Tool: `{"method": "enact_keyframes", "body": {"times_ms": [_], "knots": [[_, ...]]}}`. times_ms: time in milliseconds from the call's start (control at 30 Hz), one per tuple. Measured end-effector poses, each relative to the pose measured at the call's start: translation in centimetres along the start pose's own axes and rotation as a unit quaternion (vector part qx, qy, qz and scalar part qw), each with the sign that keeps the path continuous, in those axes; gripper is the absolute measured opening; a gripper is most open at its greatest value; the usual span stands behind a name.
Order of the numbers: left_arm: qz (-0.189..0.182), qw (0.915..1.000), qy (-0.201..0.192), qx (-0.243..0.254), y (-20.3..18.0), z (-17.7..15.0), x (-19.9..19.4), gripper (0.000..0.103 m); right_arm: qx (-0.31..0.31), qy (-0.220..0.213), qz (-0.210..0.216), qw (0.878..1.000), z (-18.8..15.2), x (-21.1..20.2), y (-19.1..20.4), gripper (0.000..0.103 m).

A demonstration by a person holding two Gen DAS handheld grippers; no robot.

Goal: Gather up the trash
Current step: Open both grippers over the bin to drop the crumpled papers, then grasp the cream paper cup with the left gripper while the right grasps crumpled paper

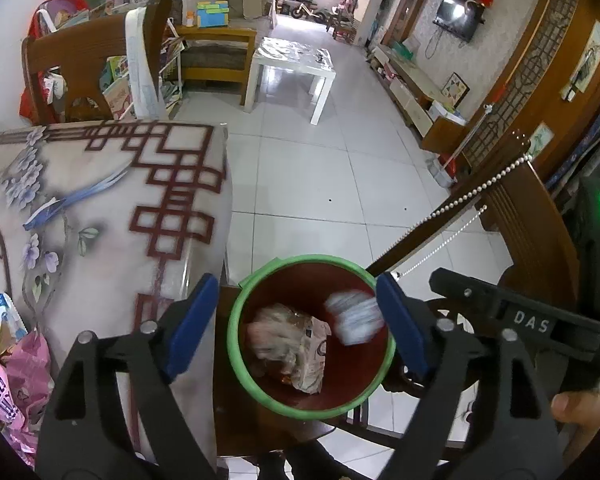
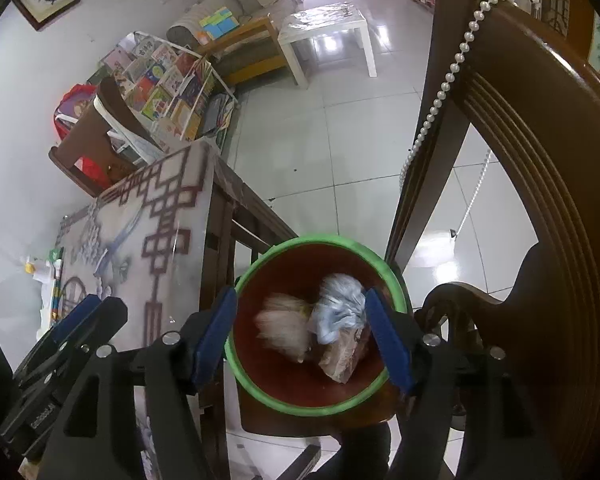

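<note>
Black left gripper [image 1: 296, 322], blue-padded jaws apart, above a green-rimmed red bin [image 1: 240, 344] holding crumpled wrappers [image 1: 290, 346]; patterned bench [image 1: 100, 208] at nine o'clock.

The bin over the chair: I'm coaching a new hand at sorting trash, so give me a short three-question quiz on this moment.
1. True or false: the bin with the green rim stands on the table.
2. What lies inside the bin? A) wrappers B) bottles C) nothing
3. Fill in: in the left wrist view, more wrappers wait on the ____.

Key:
1. False; it sits on the chair seat beside the table.
2. A; a crumpled bag and a pale blurred wrapper. Left gripper and right gripper hang open above it.
3. table
</note>
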State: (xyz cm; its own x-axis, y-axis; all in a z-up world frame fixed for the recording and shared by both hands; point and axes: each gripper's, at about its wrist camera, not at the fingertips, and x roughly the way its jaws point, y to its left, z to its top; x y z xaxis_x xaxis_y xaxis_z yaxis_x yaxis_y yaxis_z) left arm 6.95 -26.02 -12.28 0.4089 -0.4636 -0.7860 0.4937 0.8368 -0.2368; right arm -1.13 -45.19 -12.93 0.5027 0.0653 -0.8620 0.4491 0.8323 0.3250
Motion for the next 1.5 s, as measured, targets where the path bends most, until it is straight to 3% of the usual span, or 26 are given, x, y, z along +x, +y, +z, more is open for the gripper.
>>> {"method": "enact_keyframes", "body": {"times_ms": [233,433,533,600,733,900,1000,1200,1300,1367,1500], "knots": [[-0.005,0.9995,-0.029,-0.013,1.2,0.0,-2.9,0.079,-0.024,0.0,0.007,1.0,0.2,-0.1,1.8,0.066],[0.051,0.9947,-0.08,-0.039,5.5,-1.6,-7.8,0.079,-0.069,0.014,0.021,0.997,0.0,1.0,5.8,0.072],[0.104,0.9876,-0.089,-0.076,9.3,-3.6,-10.3,0.079,-0.099,0.029,0.03,0.994,-0.6,1.8,8.2,0.072],[0.155,0.9773,-0.093,-0.111,12.7,-5.6,-12.2,0.079,-0.118,0.036,0.035,0.992,-1.0,2.2,9.6,0.072],[0.248,0.9464,-0.08,-0.191,19.4,-10.4,-15.8,0.079,-0.153,0.055,0.049,0.985,-2.1,3.4,12.9,0.072],[0.306,0.9111,-0.044,-0.273,25.5,-16.0,-18.9,0.079,-0.189,0.074,0.064,0.977,-3.9,4.7,17.0,0.072],[0.299,0.9027,-0.025,-0.308,27.6,-18.7,-18.9,0.079,-0.218,0.089,0.076,0.969,-5.6,5.5,20.1,0.072],[0.25,0.8991,0.006,-0.36,29.9,-22.0,-16.6,0.077,-0.283,0.106,0.091,0.949,-8.8,5.9,25.6,0.072],[0.222,0.8967,0.021,-0.382,31.1,-23.0,-15.0,0.062,-0.32,0.112,0.097,0.936,-10.1,6.0,28.1,0.075],[0.203,0.8892,0.018,-0.41,31.9,-24.0,-14.8,0.04,-0.342,0.116,0.098,0.927,-10.7,6.3,29.6,0.078],[0.204,0.8814,0.004,-0.426,32.3,-24.9,-15.1,0.032,-0.374,0.132,0.112,0.911,-11.9,7.2,32.6,0.078]]}}
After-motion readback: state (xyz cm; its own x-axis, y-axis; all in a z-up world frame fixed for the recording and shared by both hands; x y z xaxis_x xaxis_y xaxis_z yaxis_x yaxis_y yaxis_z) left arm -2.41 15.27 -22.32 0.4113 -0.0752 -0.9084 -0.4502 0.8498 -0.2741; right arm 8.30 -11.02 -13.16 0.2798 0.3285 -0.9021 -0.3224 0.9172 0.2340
